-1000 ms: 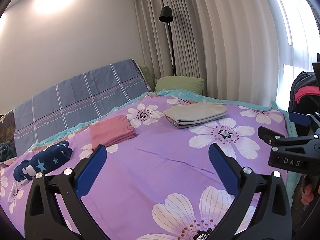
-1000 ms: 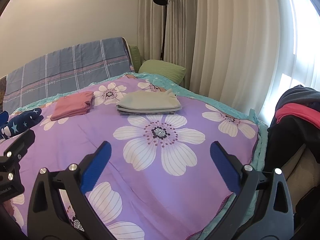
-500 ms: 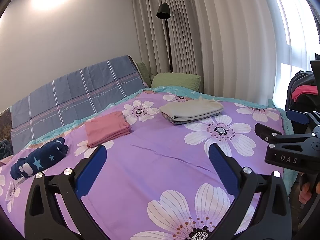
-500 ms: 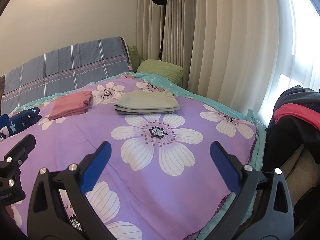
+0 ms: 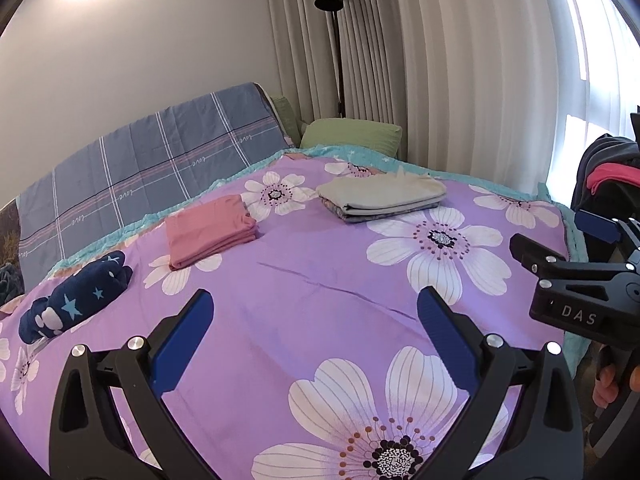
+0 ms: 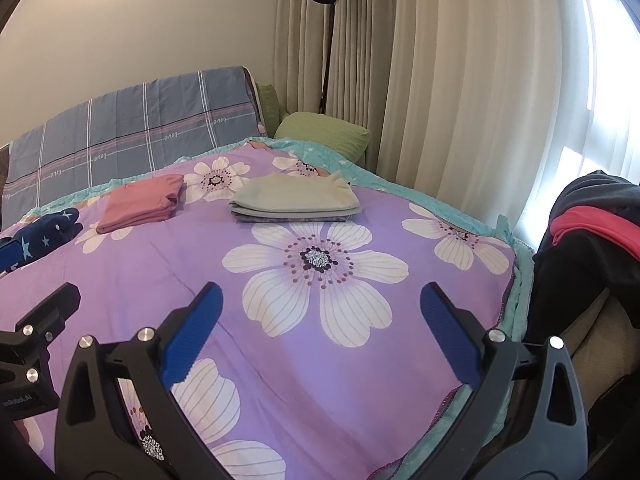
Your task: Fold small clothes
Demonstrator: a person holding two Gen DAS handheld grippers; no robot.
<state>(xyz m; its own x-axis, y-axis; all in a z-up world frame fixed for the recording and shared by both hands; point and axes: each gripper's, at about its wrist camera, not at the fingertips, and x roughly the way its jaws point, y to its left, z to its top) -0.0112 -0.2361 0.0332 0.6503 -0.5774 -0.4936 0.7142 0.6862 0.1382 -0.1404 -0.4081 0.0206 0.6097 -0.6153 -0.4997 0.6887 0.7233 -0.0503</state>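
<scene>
On the purple flowered bedspread [image 5: 312,280] lie a folded pink garment [image 5: 208,232] [image 6: 140,204], a folded pale-green stack [image 5: 380,196] [image 6: 296,200], and a rolled navy star-print garment [image 5: 76,296] [image 6: 40,236] at the left. My left gripper [image 5: 316,328] hovers open over the bed's near part, nothing between its blue pads. My right gripper [image 6: 320,320] is open too, over the big white flower, empty. It shows at the right edge of the left wrist view [image 5: 560,248]. A pile of dark and red clothes [image 6: 592,232] sits off the bed's right side.
A blue plaid blanket [image 5: 148,168] covers the headboard; a green pillow [image 5: 352,132] lies at the far corner. A black floor lamp [image 5: 332,32] and beige curtains [image 5: 460,60] stand behind. The bed's teal edge [image 6: 516,276] runs along the right. A hand [image 5: 608,380] holds the right gripper.
Both views have shifted slightly; the folded piles sit a little lower and nearer in frame. Both grippers stay open and empty.
</scene>
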